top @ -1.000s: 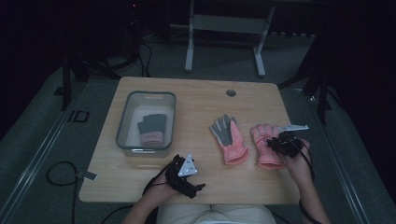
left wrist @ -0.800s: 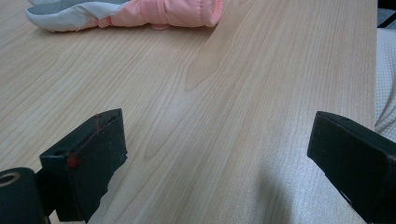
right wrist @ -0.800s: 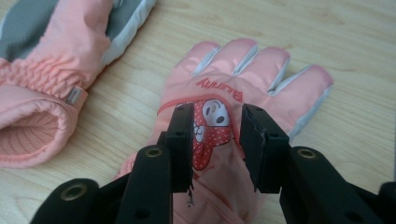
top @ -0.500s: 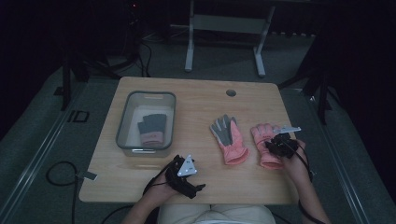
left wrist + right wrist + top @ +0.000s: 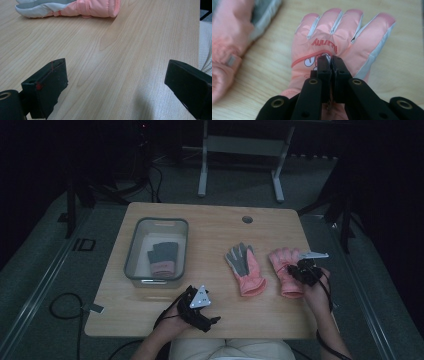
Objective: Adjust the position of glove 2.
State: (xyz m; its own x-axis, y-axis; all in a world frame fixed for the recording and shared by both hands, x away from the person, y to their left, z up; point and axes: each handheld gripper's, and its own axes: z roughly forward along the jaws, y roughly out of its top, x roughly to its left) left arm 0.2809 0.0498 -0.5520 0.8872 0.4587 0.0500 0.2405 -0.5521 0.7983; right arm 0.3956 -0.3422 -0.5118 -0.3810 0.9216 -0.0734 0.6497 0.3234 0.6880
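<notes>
A pink glove (image 5: 283, 270) lies back up at the table's right, with a red printed word and a cartoon on its back (image 5: 342, 37). My right gripper (image 5: 296, 270) (image 5: 330, 60) is shut on a pinch of that glove's back fabric. Its jaws have just been closing, with the fabric between them. A second pink glove (image 5: 244, 267) lies grey palm up in the middle, with its cuff (image 5: 75, 7) toward me and its edge (image 5: 229, 37) to the side. My left gripper (image 5: 207, 312) (image 5: 115, 82) rests open near the front edge, with bare wood between its jaws.
A clear plastic bin (image 5: 131, 255) stands at the left of the wooden table (image 5: 210, 230) and holds a grey glove with a pink cuff (image 5: 162, 257). A round cable hole (image 5: 247, 219) sits near the far edge. A metal frame stands on the floor beyond.
My right gripper's jaws have closed together on the back of the right glove. The left gripper and the other glove have stayed where they were.
</notes>
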